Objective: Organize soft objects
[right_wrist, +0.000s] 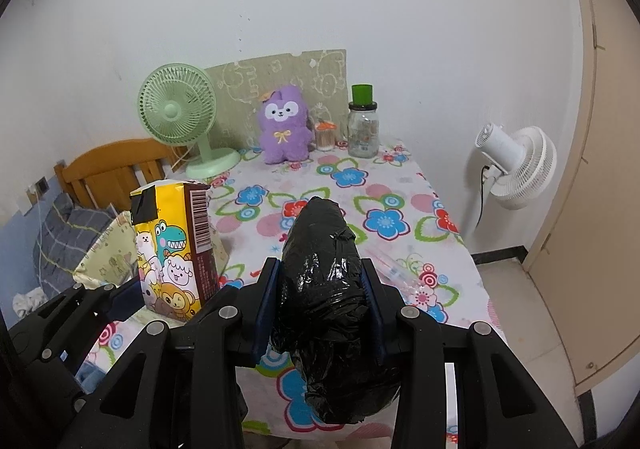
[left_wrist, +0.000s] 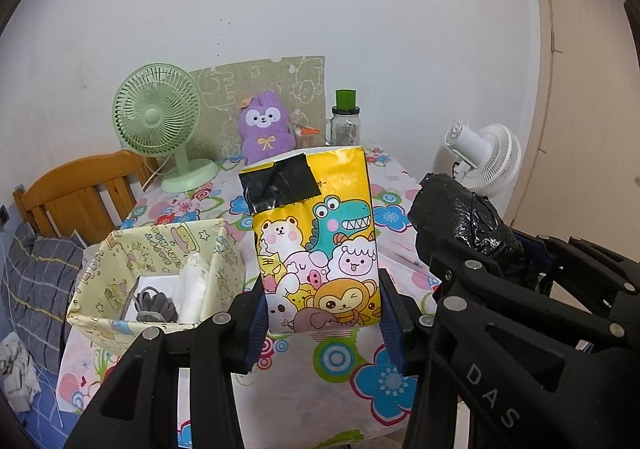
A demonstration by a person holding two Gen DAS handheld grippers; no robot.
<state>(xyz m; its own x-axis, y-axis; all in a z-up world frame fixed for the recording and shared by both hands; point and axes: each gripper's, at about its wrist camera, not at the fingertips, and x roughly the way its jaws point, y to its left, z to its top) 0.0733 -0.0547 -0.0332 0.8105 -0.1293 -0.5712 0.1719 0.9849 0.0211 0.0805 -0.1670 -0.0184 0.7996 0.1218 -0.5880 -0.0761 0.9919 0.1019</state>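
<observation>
In the left wrist view, the left gripper (left_wrist: 324, 313) is clamping the yellow pack (left_wrist: 316, 245) by its lower end, one pad on each narrow side. The pack's long axis is running straight out from the fingers, tipped up, clear of the table (left_wrist: 304, 381). The box (left_wrist: 160, 245) is lying just to the left of the fingers and lower, its mouth open and partly filled with a grey item and a white one. The right gripper, holding the black bundle (left_wrist: 464, 209), is sitting to the right, farther from the box.

In the right wrist view, the right gripper (right_wrist: 320, 309) is squeezing the bundle (right_wrist: 320, 289) across its middle, the bundle's length pointing ahead along the fingers and overhanging at both ends. The pack (right_wrist: 168, 245) is standing between these fingers and the box (right_wrist: 108, 249), which is peeking out at far left. The left hand is likely the one to drop first, needing a leftward and downward swing.
</observation>
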